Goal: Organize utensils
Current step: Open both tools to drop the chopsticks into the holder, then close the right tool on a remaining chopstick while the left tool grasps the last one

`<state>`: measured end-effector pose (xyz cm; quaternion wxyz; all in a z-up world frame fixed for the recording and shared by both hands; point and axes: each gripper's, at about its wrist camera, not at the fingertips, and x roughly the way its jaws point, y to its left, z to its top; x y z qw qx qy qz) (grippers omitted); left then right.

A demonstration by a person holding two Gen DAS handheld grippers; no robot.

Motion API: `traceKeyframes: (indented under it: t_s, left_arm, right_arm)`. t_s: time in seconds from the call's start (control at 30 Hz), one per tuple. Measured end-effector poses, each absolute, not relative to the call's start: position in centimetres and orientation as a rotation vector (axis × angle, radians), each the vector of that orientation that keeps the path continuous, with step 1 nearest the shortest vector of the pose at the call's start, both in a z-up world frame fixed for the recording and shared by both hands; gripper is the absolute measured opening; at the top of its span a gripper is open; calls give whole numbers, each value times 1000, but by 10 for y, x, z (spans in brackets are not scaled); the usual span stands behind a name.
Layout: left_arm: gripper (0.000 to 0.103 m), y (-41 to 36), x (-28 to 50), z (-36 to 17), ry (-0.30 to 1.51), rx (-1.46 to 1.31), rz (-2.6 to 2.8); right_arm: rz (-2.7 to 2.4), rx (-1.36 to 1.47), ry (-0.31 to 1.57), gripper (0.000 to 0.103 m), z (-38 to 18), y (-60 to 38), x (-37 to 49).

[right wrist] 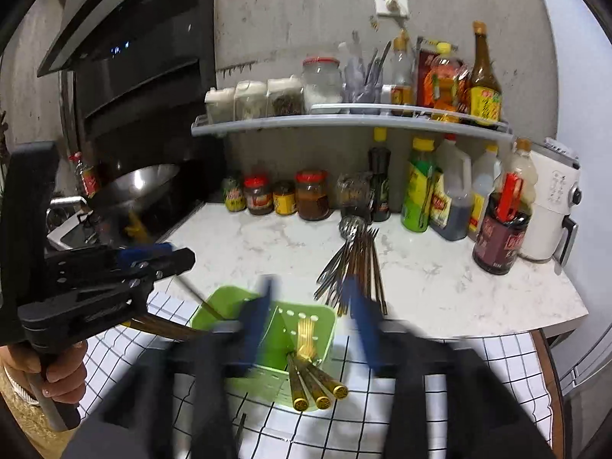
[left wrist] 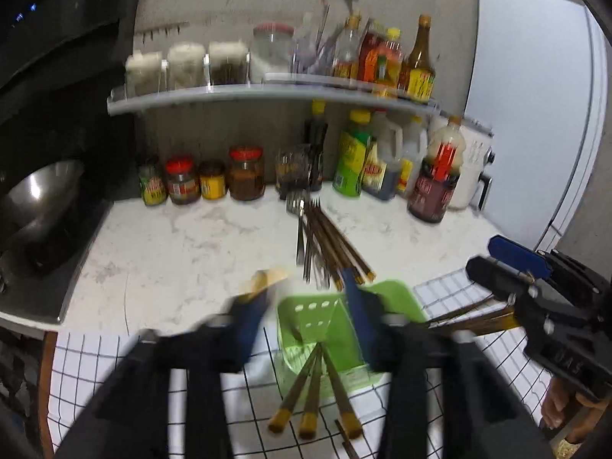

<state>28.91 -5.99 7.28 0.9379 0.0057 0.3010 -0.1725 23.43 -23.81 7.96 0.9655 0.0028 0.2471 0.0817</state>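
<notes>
Left wrist view: your left gripper is motion-blurred, fingers spread apart with nothing between them, above the green utensil holder. Three gold-tipped handles stick out of the holder toward the camera; their working ends are hidden inside. A loose pile of forks and chopsticks lies beyond on the marble counter. Your right gripper enters at the right edge; whether it grips the brown sticks beside it is unclear.

Right wrist view: right gripper is blurred, released, empty, over the same holder. Left gripper at left, side-on, jaw gap unreadable. A hand is partly cut off.
</notes>
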Motion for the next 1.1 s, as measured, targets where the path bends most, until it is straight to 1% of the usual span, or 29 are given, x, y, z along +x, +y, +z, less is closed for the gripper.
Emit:
traceKeyframes:
  t_s: [0.1,0.2,0.33,0.43,0.5,0.63,0.83,0.93,1.03,1.07,1.1]
  left_arm:
    - [46,-56,266,94,538,29,-337]
    - [47,-48,228,115,468,41,-303]
    - [49,-35,180,115,452,59,-219]
    - [50,-23,143,92,496,70,-165]
    - [50,-18,126,75,534,83,-149]
    - [50,-8,88,21,642,116,-133]
    - [50,-6,53,-51,809,113,-153]
    - [50,-4,50,-68,854,97,-160]
    - [50,-3,53,-77,870,114,-136]
    - [50,-3,54,-79,878,108,-137]
    - [50,-3,56,-80,886,98,-145]
  right_arm:
    - [159,9,455,53,95,-244,213]
    - [156,15,409,53,109,-250,181]
    - [156,17,394,53,107,-254,129]
    - [155,18,425,53,89,-254,98]
    - [163,15,470,53,66,-251,75]
    - [182,7,576,53,20,-241,45]
    - [218,18,734,53,-48,-219,16]
    - [241,19,788,52,-70,-207,13]
    - [252,19,819,48,-82,-196,19]
    - [258,18,826,39,-84,-194,20]
    - [273,21,840,35,-87,-189,24]
